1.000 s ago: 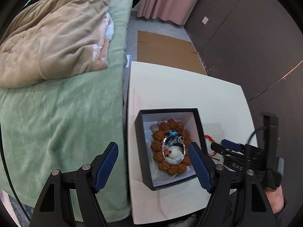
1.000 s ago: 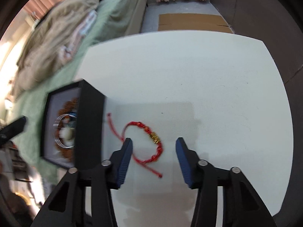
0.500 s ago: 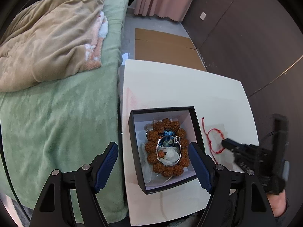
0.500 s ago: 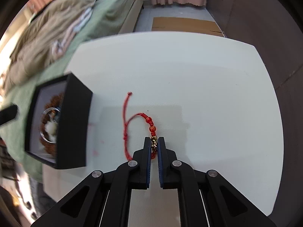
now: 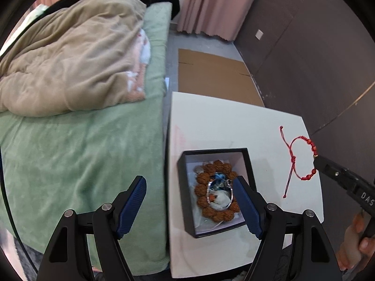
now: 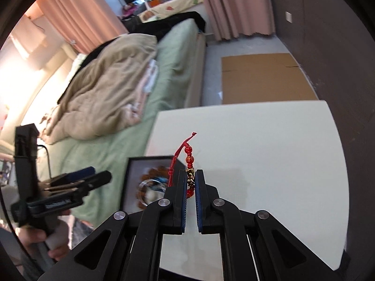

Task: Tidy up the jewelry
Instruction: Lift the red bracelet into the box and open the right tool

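Bracelet (image 6: 189,161) of red cord is hanging pinched in the right gripper (image 6: 190,182), the jaws clenched on its gold bead, with red beads and knotted cord sticking out past the tips and the tails trailing down. In the left wrist view the bracelet (image 5: 302,159) is dangling clear above the white table (image 5: 222,128), its loop and tails drooping from the finger ends.

The black box (image 5: 214,190) is sitting to the left of the bracelet, near the table's bed-side edge, open on top and already holding a ring of brown beads (image 5: 216,193) and a silver bangle (image 5: 220,194). That is the relation the coming move seems to turn on: the box lies leftward and lower than the pinched cord, so the right hand would need to carry it across and over the near wall.

The left gripper (image 5: 189,208) is hovering above the box with its jaws spread wide, holding nothing, one pad over the bed (image 5: 82,152) side. It is nearer the box; the right is carrying the piece.
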Available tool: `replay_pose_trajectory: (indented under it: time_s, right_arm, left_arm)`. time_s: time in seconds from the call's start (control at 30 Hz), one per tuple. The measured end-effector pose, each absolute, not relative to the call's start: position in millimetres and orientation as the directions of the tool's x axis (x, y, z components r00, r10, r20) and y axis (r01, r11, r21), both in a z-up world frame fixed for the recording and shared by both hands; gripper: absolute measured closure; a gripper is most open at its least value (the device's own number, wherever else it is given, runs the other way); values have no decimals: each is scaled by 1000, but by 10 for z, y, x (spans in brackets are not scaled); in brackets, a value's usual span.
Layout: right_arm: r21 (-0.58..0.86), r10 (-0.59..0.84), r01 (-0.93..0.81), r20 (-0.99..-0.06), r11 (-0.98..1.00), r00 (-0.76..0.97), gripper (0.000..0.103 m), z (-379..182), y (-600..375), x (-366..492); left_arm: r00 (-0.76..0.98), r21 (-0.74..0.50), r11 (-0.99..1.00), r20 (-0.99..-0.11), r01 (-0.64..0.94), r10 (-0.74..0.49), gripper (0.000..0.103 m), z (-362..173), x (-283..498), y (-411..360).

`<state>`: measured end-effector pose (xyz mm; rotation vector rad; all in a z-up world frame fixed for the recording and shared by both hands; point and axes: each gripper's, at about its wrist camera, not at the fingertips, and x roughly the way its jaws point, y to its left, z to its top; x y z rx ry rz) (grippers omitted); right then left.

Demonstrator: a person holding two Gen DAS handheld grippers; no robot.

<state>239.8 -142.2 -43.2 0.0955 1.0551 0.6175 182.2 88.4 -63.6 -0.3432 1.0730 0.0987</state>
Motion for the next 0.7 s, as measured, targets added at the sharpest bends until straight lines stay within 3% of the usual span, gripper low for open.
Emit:
replay_pose_trajectory:
  time_s: [0.4,0.47,0.5,0.57,0.6,0.7]
  right_arm:
    - [442,624,-525,-744,727,237,95,-331,-782,2442]
    - [460,638,-533,-741,711,211,94,-358,-706,2426]
    - [482,647,-532,-742,697,175,89,-406,-647,2431]
    - [514,652,-518,-749,684,118,60,-499,-603,2430]
    - [512,646,-512,-754,690,118,40,-526,-605,2413]
    - [499,640,-511,-756,700,138,37,-534,-654,2374]
  left_arm:
    - [518,-227,916,-855,-332,-24,26,-415,1542,1290]
    - [534,-234,912,-845,-335,-21,20,-388,1500,1320]
    - [542,-237,911,-840,-337,-18,13,-378,1483,1329]
    - [558,-245,910,-830,-334,-18,7,-360,1456,1332]
    - [565,-248,910,-825,-332,-18,5,-352,1438,1328]
    - [569,-254,907,-822,-335,-21,4,-364,1411,1323]
